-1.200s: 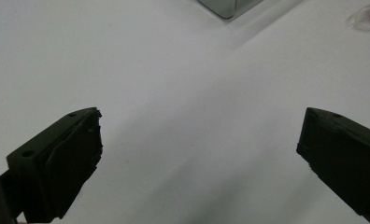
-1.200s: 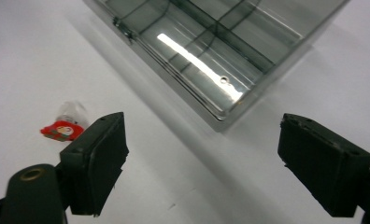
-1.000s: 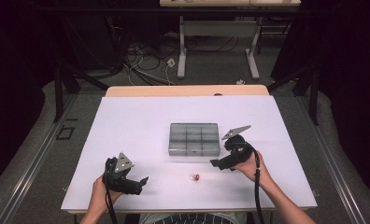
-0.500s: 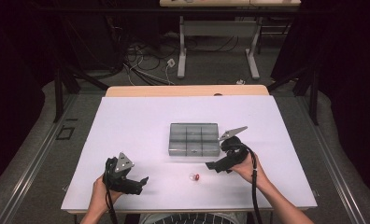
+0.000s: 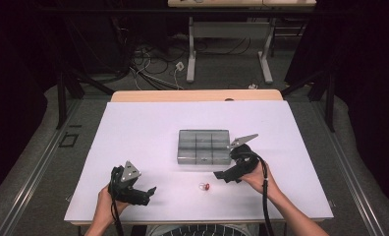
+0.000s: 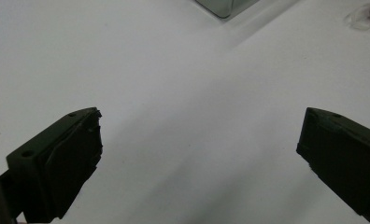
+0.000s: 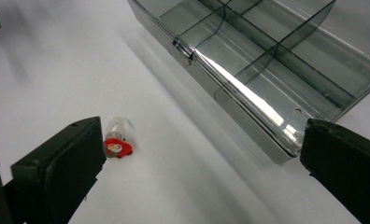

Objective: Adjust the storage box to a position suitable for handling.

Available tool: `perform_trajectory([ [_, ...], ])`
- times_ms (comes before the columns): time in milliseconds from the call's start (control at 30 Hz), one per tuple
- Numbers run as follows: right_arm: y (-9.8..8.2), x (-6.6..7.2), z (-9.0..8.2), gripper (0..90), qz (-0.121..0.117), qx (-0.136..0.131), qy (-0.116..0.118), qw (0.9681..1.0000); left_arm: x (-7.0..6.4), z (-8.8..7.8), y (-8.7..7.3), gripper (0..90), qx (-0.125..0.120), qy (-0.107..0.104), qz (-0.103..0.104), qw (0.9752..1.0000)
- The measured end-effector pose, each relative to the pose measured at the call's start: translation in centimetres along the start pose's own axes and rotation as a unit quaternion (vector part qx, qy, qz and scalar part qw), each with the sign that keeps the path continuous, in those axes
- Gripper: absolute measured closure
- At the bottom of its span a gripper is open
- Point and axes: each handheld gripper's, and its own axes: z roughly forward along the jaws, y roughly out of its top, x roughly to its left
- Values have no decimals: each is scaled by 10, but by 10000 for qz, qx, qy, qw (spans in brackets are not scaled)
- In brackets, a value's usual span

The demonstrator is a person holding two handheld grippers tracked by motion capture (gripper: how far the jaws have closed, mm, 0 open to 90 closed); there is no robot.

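A smoky clear compartment box (image 5: pixel 202 146) lies at the table's middle; its latch side faces me in the right gripper view (image 7: pixel 267 60). A small clear piece with a red heart-shaped part (image 5: pixel 205 186) lies on the white table in front of the box. My right gripper (image 5: pixel 222 175) hovers just right of that piece. Its jaws have just been opening wider and stand open (image 7: pixel 202 140) with nothing between them, and the red piece (image 7: pixel 117 141) sits beside the left jaw. My left gripper (image 5: pixel 151 191) rests open near the front left (image 6: pixel 202 126), empty.
The white table top (image 5: pixel 143 132) stretches wide around the box. In the left gripper view, a corner of the box (image 6: pixel 225 5) and the small piece (image 6: pixel 365 16) show at the top. Cables and table legs lie on the floor beyond the far edge.
My right gripper has shifted a little toward the front and left, closer to the red piece. The left gripper has kept still.
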Motion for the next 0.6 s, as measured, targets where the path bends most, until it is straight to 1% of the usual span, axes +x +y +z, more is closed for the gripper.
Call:
perform_trajectory([
  [100, 0, 2, 0, 0, -23, 13, 40, 10000, 0, 1, 0, 0, -38, -15, -21, 10000],
  [133, 1, 4, 0, 0, -50, 47, 89, 9999, 0, 0, 0, 0, -11, -3, -15, 10000],
  [167, 1, 4, 0, 0, -50, 47, 89, 9999, 0, 0, 0, 0, 3, -5, -27, 10000],
  [200, 1, 5, 1, 0, -48, 2, 83, 10000, 0, 0, 0, 0, 32, -21, -1, 10000],
  [233, 1, 6, 2, 0, -40, 9, 135, 9999, 0, 0, 1, 0, 51, -29, 4, 10000],
  [267, 1, 6, 2, 0, -51, 54, 156, 9999, 0, 0, 1, 0, 60, -34, 5, 10000],
  [367, 1, 6, 4, 0, -56, 75, 189, 9998, 0, -1, 0, 0, 82, -23, 20, 10000],
  [433, 1, 7, 6, 0, -82, 108, 206, 9997, 1, 0, 0, 0, 66, -43, 12, 10000],
  [467, 1, 7, 7, 0, -75, 73, 218, 9997, 1, -1, 0, 0, 75, -46, 13, 10000],
  [500, 1, 7, 8, 0, -87, 110, 242, 9996, 0, 1, 0, 0, -29, 3, -32, 10000],
  [600, 1, 8, 10, 0, -75, 129, 267, 9995, 0, 1, -1, 0, -37, 3, -27, 10000],
])
